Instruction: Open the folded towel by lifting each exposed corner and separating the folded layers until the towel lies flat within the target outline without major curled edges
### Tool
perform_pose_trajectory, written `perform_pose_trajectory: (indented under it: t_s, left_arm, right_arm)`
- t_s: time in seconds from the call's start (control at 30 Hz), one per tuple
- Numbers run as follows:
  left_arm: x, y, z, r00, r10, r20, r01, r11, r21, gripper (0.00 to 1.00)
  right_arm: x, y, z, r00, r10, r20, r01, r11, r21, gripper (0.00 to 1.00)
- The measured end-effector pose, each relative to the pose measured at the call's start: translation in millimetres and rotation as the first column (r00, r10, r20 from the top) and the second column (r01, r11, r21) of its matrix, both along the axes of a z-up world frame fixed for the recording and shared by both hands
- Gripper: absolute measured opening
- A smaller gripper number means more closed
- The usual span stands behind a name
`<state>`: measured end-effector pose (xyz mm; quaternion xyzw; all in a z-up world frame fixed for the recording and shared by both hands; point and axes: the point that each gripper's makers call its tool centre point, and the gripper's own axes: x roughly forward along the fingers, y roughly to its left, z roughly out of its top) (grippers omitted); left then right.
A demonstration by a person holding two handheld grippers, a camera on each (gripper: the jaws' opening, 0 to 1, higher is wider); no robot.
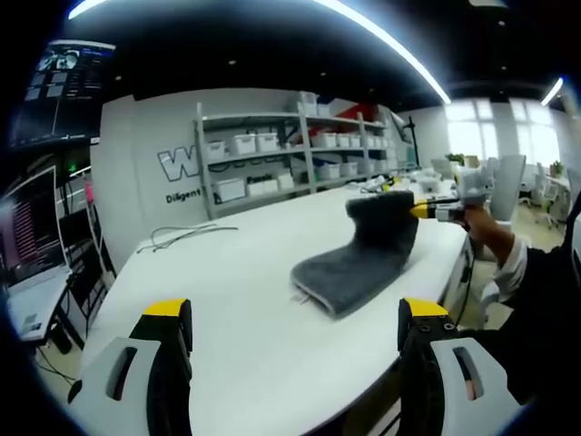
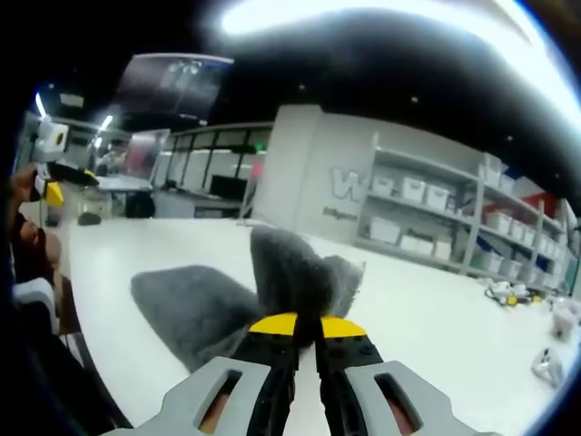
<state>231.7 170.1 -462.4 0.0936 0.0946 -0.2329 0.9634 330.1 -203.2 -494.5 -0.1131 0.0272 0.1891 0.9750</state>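
A dark grey towel (image 1: 359,259) lies folded on the white table (image 1: 227,300). Its far corner is pulled up into a peak. My right gripper (image 1: 434,210) comes in from the right, shut on that raised corner, with a person's hand behind it. In the right gripper view the yellow-tipped jaws of my right gripper (image 2: 305,327) are closed on the lifted towel fold (image 2: 289,268), and the rest of the towel (image 2: 186,309) lies flat to the left. My left gripper (image 1: 297,313) hangs open above the near table edge, short of the towel, holding nothing.
A thin cable (image 1: 182,236) lies on the table at the far left. Shelves with white bins (image 1: 290,159) stand against the back wall. A monitor (image 1: 32,227) sits off the table's left side. Small items (image 2: 508,292) rest on the table's far right.
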Motion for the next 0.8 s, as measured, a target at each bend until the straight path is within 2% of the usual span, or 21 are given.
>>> perform_pose_trajectory:
  t_s: [0.8]
  left_arm:
    - [0.7, -1.0, -2.3, 1.000, -0.001, -0.006, 0.001, 1.000, 0.004, 0.92]
  right_arm:
    - [-2.6, -16.9, -16.9, 0.999, -0.026, -0.039, 0.026, 1.000, 0.002, 0.03]
